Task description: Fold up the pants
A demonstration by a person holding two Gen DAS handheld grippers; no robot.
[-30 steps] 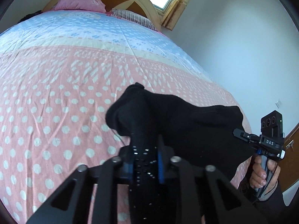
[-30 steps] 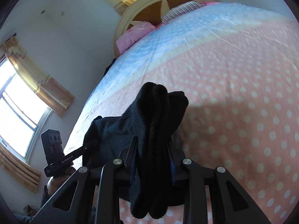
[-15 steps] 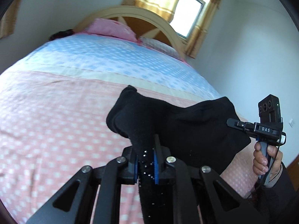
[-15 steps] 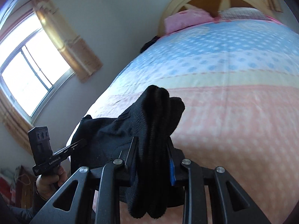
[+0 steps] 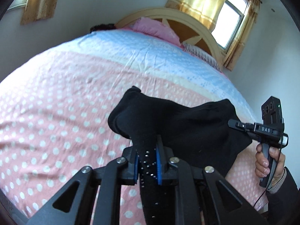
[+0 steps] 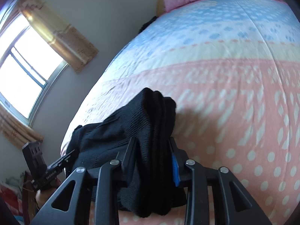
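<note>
I have the black pants (image 5: 180, 129) bunched between both sets of fingers and held up over the bed (image 5: 61, 101), not yet laid down. The left gripper (image 5: 147, 161) has a thick fold of the cloth running straight through its gap, the blue pads on either side of it; its fingers have just been opening a little, yet the fabric sits between them and I judge it pinched. The right gripper (image 6: 152, 153) shows the same: a heavier wad of pants (image 6: 150, 131) fills the space between its fingers and hangs down below them. Those fingers have also just been opening, with cloth still wedged there, so I read it as a grip on a wide bundle, though loosening.

The relation that matters: the cloth stretches sideways from one pair of fingers to the other, so its long axis runs across, between my two hands, with the slack sagging in the middle. The bed lies ahead of and below both fingertips, pink dotted cover nearest, pillows (image 5: 155, 28) far beyond. Neither hand seems nearer; both carry an end.

No containers are in sight, so nothing is held in any.
</note>
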